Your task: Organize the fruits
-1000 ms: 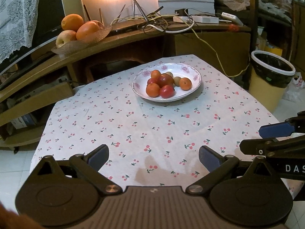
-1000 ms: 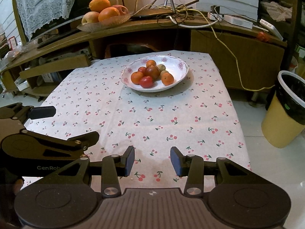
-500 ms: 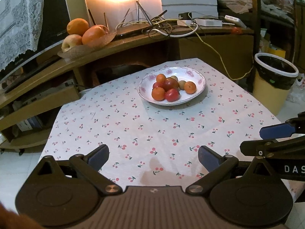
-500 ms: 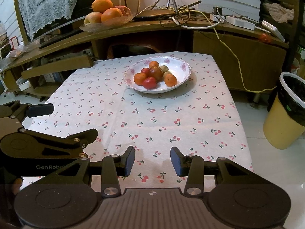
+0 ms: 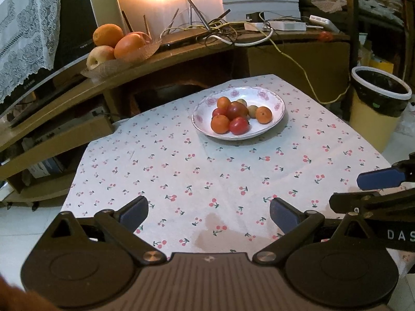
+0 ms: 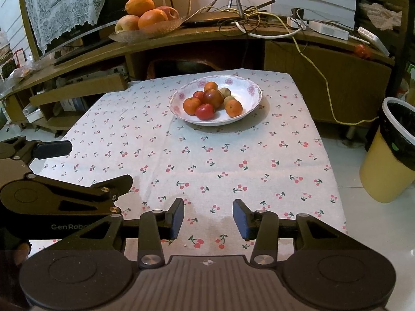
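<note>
A white flowered plate at the far side of the cherry-print table holds several small fruits: oranges, red ones and small greenish ones. My left gripper is open and empty above the near table edge. My right gripper is open and empty, also near the front edge. Each gripper shows at the side of the other's view.
A glass dish with large oranges and apples sits on the wooden shelf behind the table, beside tangled cables. A yellow bin with a black liner stands on the floor at the right.
Both grippers have pulled back a little from the table, so the plate looks farther and shifted right in the left view. Jaws stay open.
</note>
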{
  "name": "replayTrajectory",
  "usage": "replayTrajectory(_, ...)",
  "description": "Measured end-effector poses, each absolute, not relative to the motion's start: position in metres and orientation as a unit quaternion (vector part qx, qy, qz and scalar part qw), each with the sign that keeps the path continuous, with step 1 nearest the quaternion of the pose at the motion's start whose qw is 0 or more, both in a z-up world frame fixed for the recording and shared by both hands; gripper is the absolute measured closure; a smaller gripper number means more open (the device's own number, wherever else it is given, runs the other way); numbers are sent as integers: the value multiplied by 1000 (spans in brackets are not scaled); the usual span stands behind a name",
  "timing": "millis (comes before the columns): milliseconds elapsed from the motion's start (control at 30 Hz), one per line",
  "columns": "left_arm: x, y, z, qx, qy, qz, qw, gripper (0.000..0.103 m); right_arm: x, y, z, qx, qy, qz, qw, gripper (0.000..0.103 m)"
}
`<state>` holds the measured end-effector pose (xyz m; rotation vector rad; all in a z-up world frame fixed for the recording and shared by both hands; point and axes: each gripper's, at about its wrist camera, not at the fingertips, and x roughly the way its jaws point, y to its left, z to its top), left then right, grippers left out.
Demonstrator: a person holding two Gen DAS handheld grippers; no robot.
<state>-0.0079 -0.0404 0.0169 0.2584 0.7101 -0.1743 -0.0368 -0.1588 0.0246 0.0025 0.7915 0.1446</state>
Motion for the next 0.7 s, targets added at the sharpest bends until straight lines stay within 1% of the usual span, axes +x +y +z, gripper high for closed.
replayTrajectory(700, -7, -38, 17, 125, 344, -81, 927, 0, -35, -157, 21, -3, 388, 73, 919, 58)
